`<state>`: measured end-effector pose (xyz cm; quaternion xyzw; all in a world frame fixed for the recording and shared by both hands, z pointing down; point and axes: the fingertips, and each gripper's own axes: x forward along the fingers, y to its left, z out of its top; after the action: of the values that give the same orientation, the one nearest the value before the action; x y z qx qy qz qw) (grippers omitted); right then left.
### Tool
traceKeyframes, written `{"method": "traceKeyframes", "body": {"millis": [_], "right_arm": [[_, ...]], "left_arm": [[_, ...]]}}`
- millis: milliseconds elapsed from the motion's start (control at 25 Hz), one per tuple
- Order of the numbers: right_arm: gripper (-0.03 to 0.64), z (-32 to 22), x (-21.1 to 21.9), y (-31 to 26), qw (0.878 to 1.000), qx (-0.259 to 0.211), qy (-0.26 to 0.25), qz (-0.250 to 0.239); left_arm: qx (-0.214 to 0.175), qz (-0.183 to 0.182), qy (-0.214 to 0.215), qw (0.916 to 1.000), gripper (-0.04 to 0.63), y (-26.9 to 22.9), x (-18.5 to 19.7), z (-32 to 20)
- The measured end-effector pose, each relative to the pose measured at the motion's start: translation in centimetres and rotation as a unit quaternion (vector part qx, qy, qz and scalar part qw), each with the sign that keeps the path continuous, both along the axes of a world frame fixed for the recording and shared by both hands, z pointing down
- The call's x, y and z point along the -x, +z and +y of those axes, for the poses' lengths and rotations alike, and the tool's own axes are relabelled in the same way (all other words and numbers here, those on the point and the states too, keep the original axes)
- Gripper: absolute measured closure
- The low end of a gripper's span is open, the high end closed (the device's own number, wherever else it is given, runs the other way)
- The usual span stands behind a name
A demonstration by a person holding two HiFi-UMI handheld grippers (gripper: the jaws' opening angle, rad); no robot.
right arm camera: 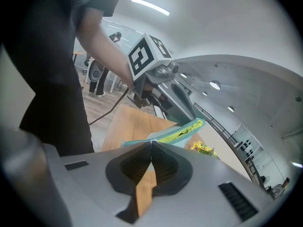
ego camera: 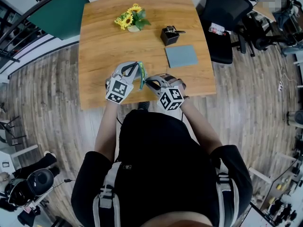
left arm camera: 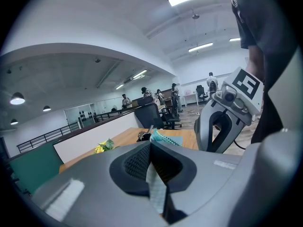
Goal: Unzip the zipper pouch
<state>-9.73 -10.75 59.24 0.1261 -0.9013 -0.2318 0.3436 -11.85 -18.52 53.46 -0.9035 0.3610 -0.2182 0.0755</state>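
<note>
A teal zipper pouch with a yellow-green inside hangs above the wooden table, near its front edge. My left gripper comes from the left and is shut on the pouch's fabric. In the left gripper view a strip of teal cloth sits between the closed jaws. My right gripper comes from the right and is shut at the pouch's near end. In the right gripper view the zipper teeth run away from its closed tips, and the mouth gapes a little. The pull is hidden.
Further back on the table are a bunch of sunflowers, a small black holder and a grey-blue pad. Black office chairs stand at the table's right. My body is close behind the table's front edge.
</note>
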Motion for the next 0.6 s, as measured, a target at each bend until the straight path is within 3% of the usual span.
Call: {"method": "traceKeyframes", "body": {"millis": [600], "right_arm": [[0.612,0.85,-0.28,0.84,1.0,0.012,0.002,0.006]], "left_arm": [[-0.01,0.003,-0.006,0.9999,0.594,-0.86,0.6,-0.95]]}}
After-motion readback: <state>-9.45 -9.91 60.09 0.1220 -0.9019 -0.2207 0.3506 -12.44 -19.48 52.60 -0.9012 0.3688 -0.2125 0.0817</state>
